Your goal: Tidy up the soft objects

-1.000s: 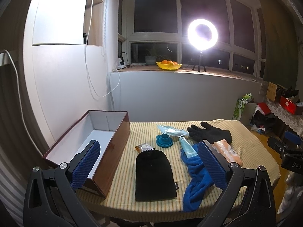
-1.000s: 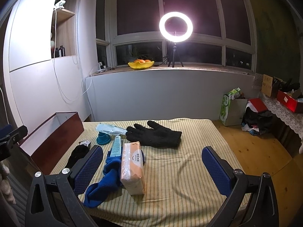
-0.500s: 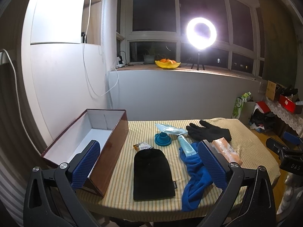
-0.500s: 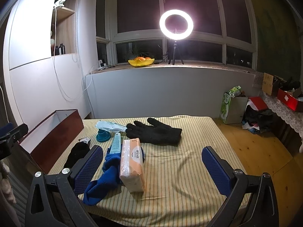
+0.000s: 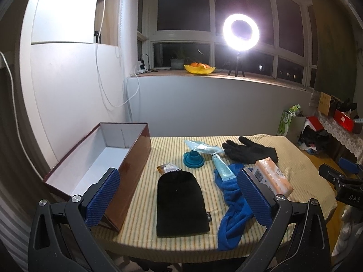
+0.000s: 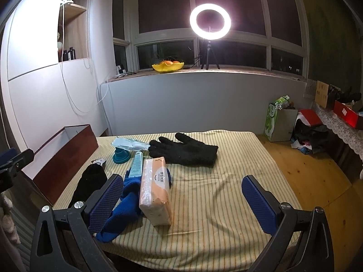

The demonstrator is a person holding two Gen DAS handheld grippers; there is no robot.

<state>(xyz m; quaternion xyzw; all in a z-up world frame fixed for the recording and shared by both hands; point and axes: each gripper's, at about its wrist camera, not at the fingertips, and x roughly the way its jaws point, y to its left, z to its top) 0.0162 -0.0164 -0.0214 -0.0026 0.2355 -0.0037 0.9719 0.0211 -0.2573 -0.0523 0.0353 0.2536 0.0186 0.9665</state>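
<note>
The black pouch (image 5: 181,200) lies flat near the front edge of the striped table (image 5: 299,170), just right of the open brown box (image 5: 136,156), with a blue cloth (image 5: 233,213) to its right, a tissue pack (image 6: 155,195) resting against that cloth, and a black glove (image 6: 188,150) farther back beside a teal funnel (image 5: 194,158), a tube (image 5: 222,167) and a clear plastic bag (image 5: 202,147). The left gripper (image 5: 179,200) hangs in front of the table with its jaws spread wide and nothing between them, framing the pouch. The right gripper (image 6: 181,202) is likewise wide apart and empty, facing the tissue pack and the bare striped cloth.
</note>
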